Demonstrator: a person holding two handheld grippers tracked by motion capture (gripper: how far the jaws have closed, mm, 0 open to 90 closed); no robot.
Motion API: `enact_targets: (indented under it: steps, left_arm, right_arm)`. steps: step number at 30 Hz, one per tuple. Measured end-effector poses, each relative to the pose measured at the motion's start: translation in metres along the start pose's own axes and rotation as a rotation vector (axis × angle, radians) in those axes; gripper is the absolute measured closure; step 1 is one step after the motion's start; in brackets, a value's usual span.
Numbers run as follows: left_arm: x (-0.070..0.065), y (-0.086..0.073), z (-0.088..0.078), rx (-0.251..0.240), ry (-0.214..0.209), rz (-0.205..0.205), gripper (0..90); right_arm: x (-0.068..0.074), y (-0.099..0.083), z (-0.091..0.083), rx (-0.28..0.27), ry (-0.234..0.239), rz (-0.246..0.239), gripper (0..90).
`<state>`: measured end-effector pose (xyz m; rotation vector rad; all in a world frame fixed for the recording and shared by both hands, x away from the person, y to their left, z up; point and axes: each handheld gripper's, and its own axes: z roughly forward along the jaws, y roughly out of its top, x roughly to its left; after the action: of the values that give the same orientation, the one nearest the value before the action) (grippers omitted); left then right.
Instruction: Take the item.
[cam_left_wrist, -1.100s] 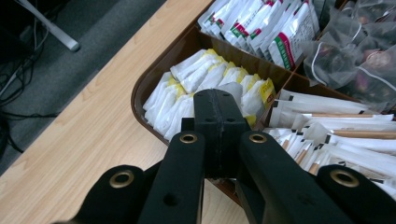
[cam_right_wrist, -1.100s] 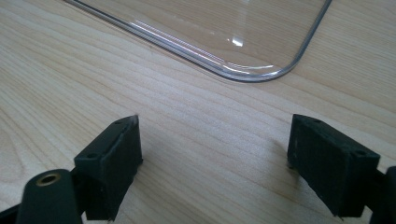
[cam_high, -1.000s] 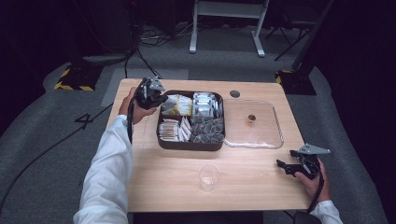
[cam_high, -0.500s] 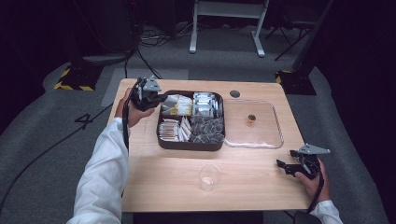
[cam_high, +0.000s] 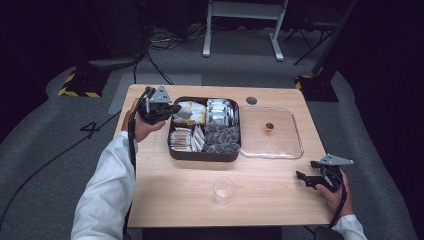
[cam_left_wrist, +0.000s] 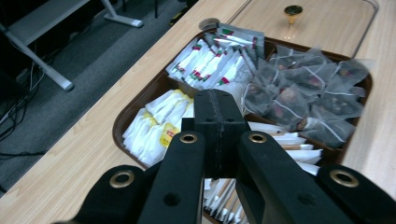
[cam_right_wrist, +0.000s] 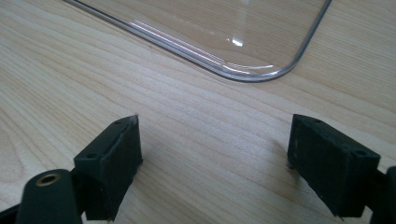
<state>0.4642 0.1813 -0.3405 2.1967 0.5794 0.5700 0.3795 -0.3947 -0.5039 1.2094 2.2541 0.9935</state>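
Fingers of the left gripper (cam_left_wrist: 215, 112) are pressed together, hovering above the yellow-and-white sachets (cam_left_wrist: 156, 122) in the near corner of the brown tray (cam_high: 202, 154). Right gripper (cam_right_wrist: 215, 165) rests spread on the tabletop (cam_high: 175, 190), well apart, beside the clear lid (cam_right_wrist: 243, 74). Left is nearer; nothing blocks it.

A large dark "4" (cam_high: 92, 130) is marked on the grey floor (cam_high: 45, 150) left of the surface. Print on the sachets (cam_left_wrist: 212, 60) in the tray is too small to read.
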Motion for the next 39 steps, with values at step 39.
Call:
enact_targets:
  steps: [39]
  left_arm:
    - [-0.105,0.013,-0.02,-0.1,-0.227,0.117,90.0]
  right_arm:
    - [0.0,0.0,0.0,0.0,0.0,0.001,17.7]
